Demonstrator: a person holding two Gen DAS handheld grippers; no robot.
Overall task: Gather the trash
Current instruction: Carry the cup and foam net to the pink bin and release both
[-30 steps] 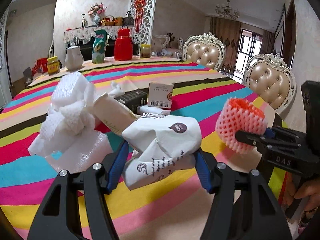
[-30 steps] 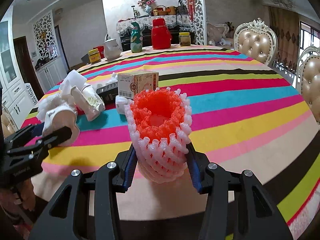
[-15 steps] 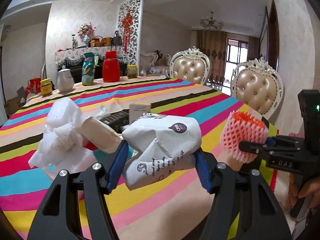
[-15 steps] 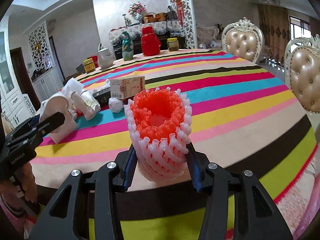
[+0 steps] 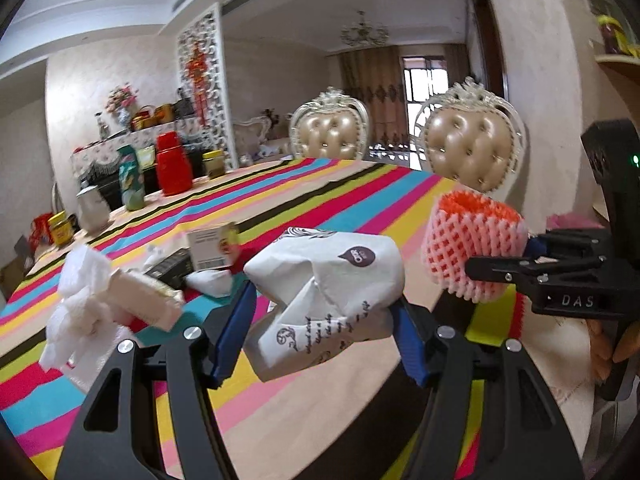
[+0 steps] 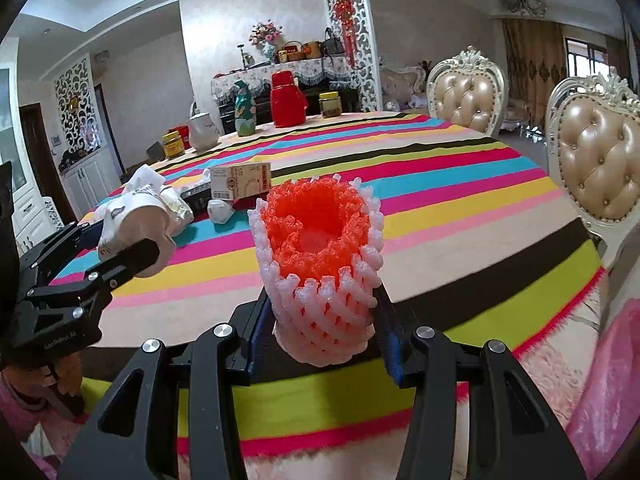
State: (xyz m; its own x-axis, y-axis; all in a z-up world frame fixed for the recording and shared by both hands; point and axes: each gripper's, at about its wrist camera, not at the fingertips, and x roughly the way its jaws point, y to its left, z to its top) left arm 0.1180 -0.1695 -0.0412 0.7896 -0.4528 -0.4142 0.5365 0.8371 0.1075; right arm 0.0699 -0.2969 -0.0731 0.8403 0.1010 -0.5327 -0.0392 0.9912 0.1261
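Crumpling white printed paper bag [image 5: 328, 292], dented.

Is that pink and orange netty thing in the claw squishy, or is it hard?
Probably squishy. The foam fruit net is an open mesh of soft-looking strands, so it likely gives where the right claw pinches it. It also looks very light for its size, being hollow. It keeps its tube shape while held, so it seems springy rather than floppy.
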